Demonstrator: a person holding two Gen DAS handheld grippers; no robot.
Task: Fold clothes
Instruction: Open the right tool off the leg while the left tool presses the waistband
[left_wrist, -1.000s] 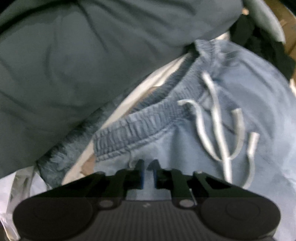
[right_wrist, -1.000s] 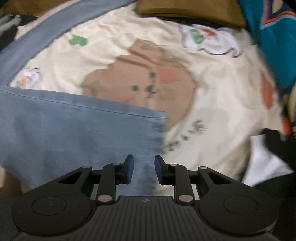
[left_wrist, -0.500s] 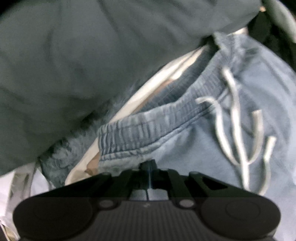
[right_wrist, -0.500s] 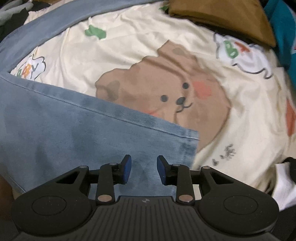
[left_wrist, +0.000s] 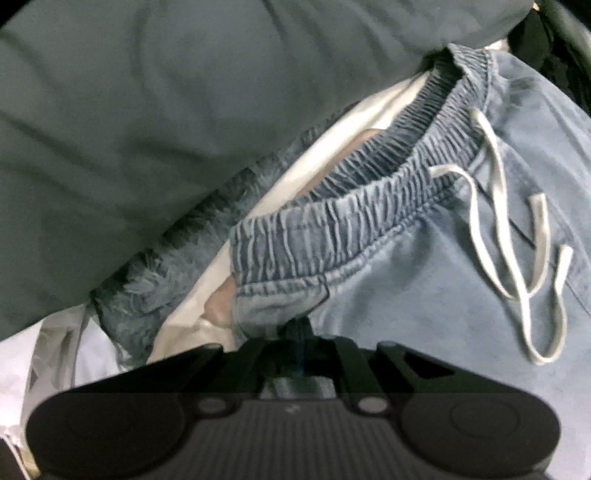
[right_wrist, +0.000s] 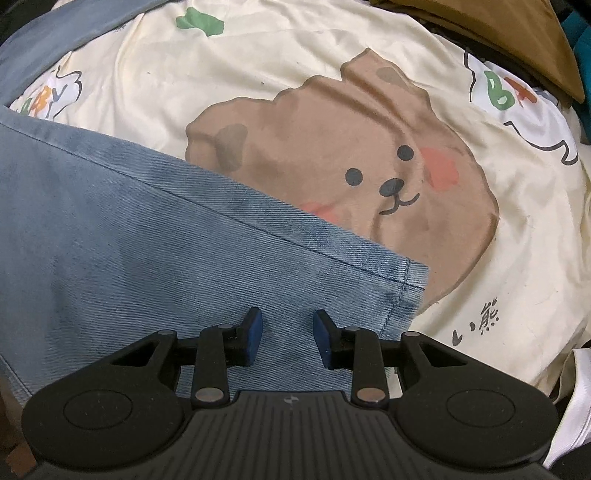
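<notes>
The left gripper (left_wrist: 300, 332) had its jaws clamped on the blue trousers (left_wrist: 424, 295) just below the elastic waistband (left_wrist: 332, 229), white drawstring (left_wrist: 498, 221) trailing beside; the right gripper (right_wrist: 287, 338) hung with jaws parted, nothing pinched, over the trouser leg (right_wrist: 166, 240) near its hem (right_wrist: 402, 291); trousers lay across a cream bear-print sheet (right_wrist: 295, 92).

The cream bear sheet (right_wrist: 295, 85) carries the only readable print. At 2 o'clock a white cloud patch (right_wrist: 517, 99) shows a green "B" and orange "A". At 9 o'clock another patch (right_wrist: 48, 96) reads "BABY". At 4 o'clock stands small black script (right_wrist: 480, 321), "い熊".
</notes>
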